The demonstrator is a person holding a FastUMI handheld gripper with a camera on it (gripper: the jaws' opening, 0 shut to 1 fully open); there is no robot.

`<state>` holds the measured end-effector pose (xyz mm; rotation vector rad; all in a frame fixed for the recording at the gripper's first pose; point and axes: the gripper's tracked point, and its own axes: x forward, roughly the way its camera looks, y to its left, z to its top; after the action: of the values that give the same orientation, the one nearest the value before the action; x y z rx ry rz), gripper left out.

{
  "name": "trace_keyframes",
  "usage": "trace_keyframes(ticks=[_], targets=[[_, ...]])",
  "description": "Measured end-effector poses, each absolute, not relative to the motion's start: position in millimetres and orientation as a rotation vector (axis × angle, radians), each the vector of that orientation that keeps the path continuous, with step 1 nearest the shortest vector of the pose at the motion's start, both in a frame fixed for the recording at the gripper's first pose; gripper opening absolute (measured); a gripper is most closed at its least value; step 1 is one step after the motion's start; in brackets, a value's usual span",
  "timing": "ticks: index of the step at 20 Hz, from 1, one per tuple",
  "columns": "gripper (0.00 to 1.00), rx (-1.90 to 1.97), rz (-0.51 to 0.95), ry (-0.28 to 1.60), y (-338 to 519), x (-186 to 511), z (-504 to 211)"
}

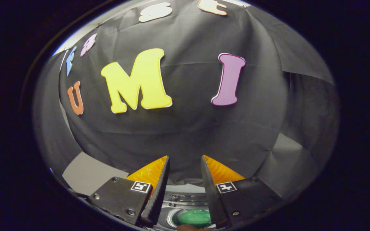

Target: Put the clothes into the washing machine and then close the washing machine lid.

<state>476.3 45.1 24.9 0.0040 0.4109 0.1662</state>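
Observation:
My gripper point(185, 158) is held up facing the booth's black cloth wall, its fingers a little apart with nothing between them. Low down between the fingers I see the top of the washing machine point(185, 199), a pale grey body with a round opening. Inside that opening lies something green point(194, 217), likely a piece of clothing. The machine sits below and just ahead of the fingers. Whether a lid stands open I cannot tell.
The black cloth wall point(185, 128) hangs close ahead. A grey floor or panel patch point(85, 175) shows beyond the left finger, and another pale patch point(284, 150) lies to the right.

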Motion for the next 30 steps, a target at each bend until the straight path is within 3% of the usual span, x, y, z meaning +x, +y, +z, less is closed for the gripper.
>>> trace_keyframes(ticks=[11, 14, 19, 30], targets=[[0.66, 0.027, 0.188, 0.428, 48, 523, -22], [0.73, 0.063, 0.194, 0.488, 49, 517, -45], [0.76, 0.046, 0.204, 0.579, 46, 499, -92], [0.76, 0.005, 0.163, 0.514, 34, 477, -131]])
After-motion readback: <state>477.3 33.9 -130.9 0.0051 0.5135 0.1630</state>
